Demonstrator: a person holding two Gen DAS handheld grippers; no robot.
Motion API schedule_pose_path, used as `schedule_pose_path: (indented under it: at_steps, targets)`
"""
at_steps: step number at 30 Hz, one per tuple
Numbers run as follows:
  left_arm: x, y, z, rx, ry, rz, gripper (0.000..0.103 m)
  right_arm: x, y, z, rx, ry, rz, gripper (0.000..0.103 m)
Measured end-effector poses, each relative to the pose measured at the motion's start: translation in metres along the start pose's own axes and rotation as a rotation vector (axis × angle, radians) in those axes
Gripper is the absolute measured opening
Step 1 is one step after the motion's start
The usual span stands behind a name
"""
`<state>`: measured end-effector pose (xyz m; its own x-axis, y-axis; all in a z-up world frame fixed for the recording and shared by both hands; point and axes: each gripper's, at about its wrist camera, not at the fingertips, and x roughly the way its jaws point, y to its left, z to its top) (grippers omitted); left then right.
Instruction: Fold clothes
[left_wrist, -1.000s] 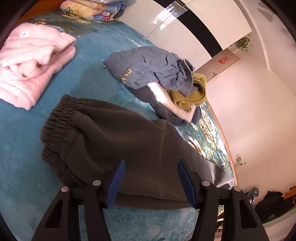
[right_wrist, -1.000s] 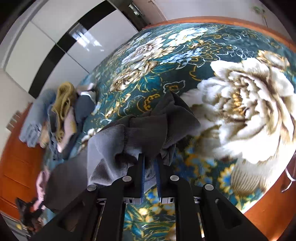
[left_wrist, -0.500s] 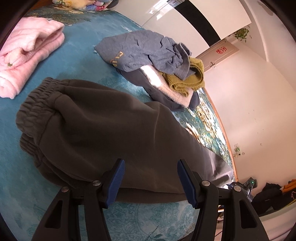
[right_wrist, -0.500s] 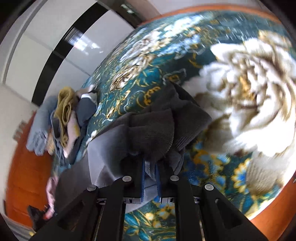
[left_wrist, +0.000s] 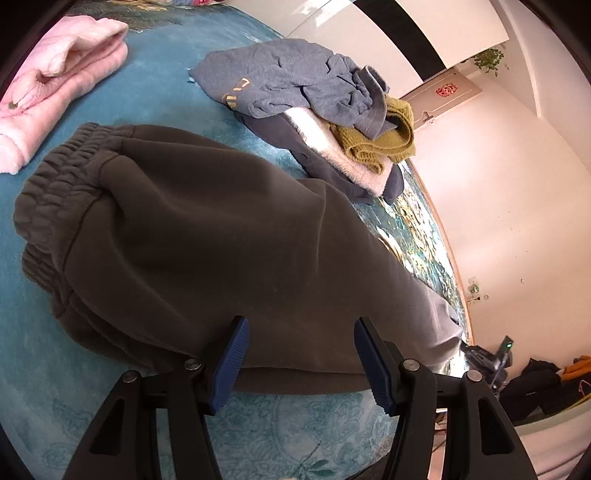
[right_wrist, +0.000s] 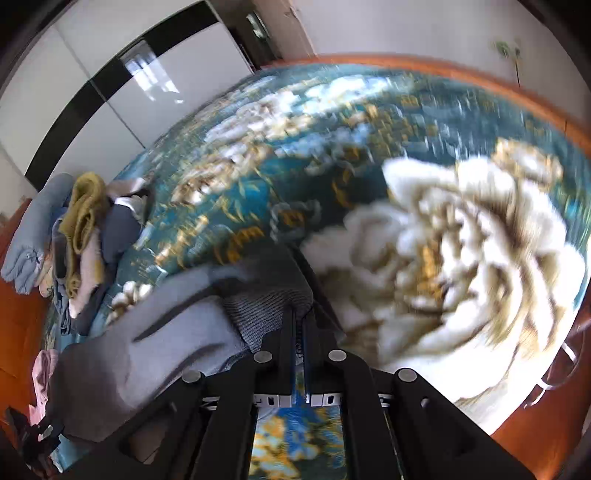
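Dark grey sweatpants (left_wrist: 229, 236) lie stretched across the teal floral bedspread (left_wrist: 155, 92), elastic waistband at the left. My left gripper (left_wrist: 301, 354) is open and empty, its blue pads just over the near edge of the pants. My right gripper (right_wrist: 298, 325) is shut on the ribbed cuff end of the same sweatpants (right_wrist: 155, 339) and holds it lifted above the bedspread (right_wrist: 424, 236). The right wrist view is blurred by motion.
A folded pink garment (left_wrist: 55, 85) lies at the far left. A pile of blue, white, navy and mustard clothes (left_wrist: 317, 107) sits behind the pants; it also shows in the right wrist view (right_wrist: 81, 236). The wooden bed frame (right_wrist: 532, 435) borders the bedspread.
My left gripper has moved closer over the pants near the waistband. My right gripper has carried the cuff end up and toward the waistband side, still shut on it.
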<state>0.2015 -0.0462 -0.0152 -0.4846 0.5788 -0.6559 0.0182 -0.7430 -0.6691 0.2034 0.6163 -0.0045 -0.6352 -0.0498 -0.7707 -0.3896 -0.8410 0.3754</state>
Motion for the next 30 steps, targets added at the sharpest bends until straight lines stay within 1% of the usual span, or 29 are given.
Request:
schedule_pose_path:
  at_steps: [3, 5, 7, 8, 9, 10, 16, 19, 21, 23, 25, 26, 28, 30]
  targets:
    - [0.000, 0.000, 0.001, -0.004, -0.003, 0.001, 0.063, -0.005, -0.004, 0.000, 0.029, -0.016, 0.029, 0.004]
    - [0.001, -0.001, 0.000, 0.001, 0.000, 0.002, 0.065, -0.003, -0.012, -0.005, 0.085, -0.007, 0.074, 0.005]
    - [0.003, -0.002, -0.001, 0.007, 0.006, -0.001, 0.066, -0.001, -0.020, -0.010, 0.140, 0.001, 0.118, 0.019]
    - [0.004, -0.002, -0.002, 0.012, 0.009, 0.002, 0.066, 0.000, -0.024, -0.012, 0.168, 0.005, 0.140, 0.041]
    - [0.004, -0.003, -0.002, 0.017, 0.011, 0.005, 0.067, 0.000, -0.028, -0.015, 0.196, 0.009, 0.162, 0.059]
    - [0.005, -0.003, -0.002, 0.018, 0.012, 0.006, 0.067, 0.001, -0.031, -0.017, 0.224, 0.014, 0.184, 0.062]
    - [0.006, -0.001, -0.001, 0.011, 0.019, -0.001, 0.067, 0.007, -0.055, -0.031, 0.391, 0.039, 0.316, 0.063]
    - [0.005, 0.000, -0.001, 0.007, 0.019, -0.012, 0.067, 0.015, -0.061, -0.029, 0.466, 0.011, 0.368, 0.063]
    - [0.004, 0.001, -0.002, 0.004, 0.018, -0.020, 0.067, 0.020, -0.062, -0.025, 0.506, -0.014, 0.385, 0.063]
    - [0.003, 0.003, -0.003, 0.003, 0.019, -0.027, 0.067, 0.024, -0.058, -0.024, 0.523, -0.026, 0.375, 0.062]
    - [0.002, 0.005, -0.004, 0.001, 0.020, -0.034, 0.067, 0.025, -0.052, -0.023, 0.522, -0.033, 0.361, 0.046]
    - [0.002, 0.005, -0.004, -0.001, 0.021, -0.038, 0.067, 0.025, -0.049, -0.023, 0.522, -0.031, 0.359, 0.032]
    - [0.001, 0.005, -0.004, 0.001, 0.018, -0.046, 0.067, 0.020, -0.041, -0.021, 0.510, -0.042, 0.335, 0.024]
    - [-0.003, 0.004, -0.005, 0.011, 0.010, -0.055, 0.067, 0.009, -0.030, -0.015, 0.478, -0.067, 0.307, 0.021]
